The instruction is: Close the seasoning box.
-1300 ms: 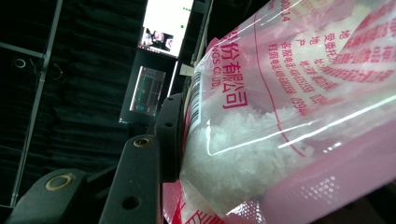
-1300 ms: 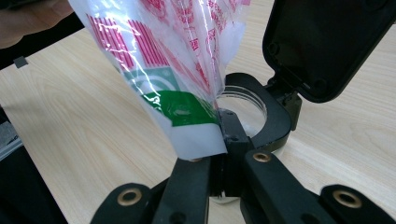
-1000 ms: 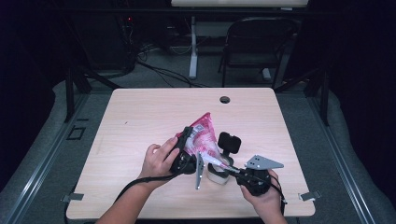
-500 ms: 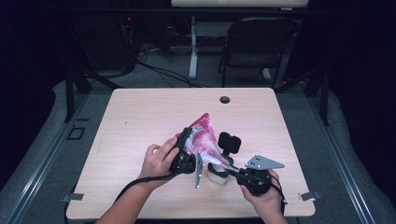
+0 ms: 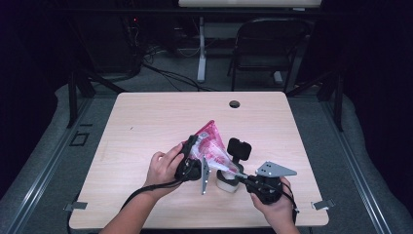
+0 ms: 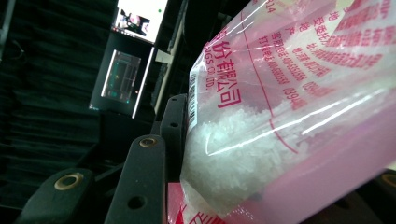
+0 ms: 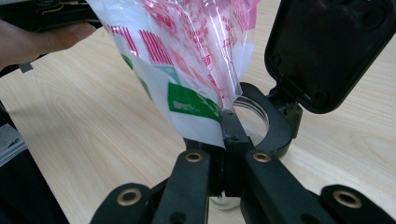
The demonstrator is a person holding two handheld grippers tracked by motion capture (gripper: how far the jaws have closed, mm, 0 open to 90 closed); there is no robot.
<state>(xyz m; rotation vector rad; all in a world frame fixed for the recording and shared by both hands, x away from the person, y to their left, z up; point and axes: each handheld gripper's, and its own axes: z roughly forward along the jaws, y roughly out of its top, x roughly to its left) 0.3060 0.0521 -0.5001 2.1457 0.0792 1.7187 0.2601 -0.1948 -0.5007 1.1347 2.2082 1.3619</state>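
Note:
A clear and pink plastic bag [image 5: 210,144] of white granules hangs tilted over a small jar [image 5: 227,181] whose black flip lid [image 5: 239,147] stands up. My left gripper [image 5: 192,156] is shut on the bag's upper part; in the left gripper view the granules [image 6: 243,140] press against one of its fingers [image 6: 173,135]. My right gripper [image 7: 231,130] is shut on the bag's [image 7: 187,51] lower corner, right above the jar's black rim [image 7: 275,126]. The raised lid [image 7: 327,51] stands just beyond those jaws. In the high view the right gripper [image 5: 241,176] sits beside the jar.
The light wooden table [image 5: 146,122] has a round cable hole [image 5: 234,104] near its far edge. A folding chair [image 5: 265,44] and a desk leg stand on the floor behind it. The person's left hand [image 7: 32,39] is at the upper left of the right gripper view.

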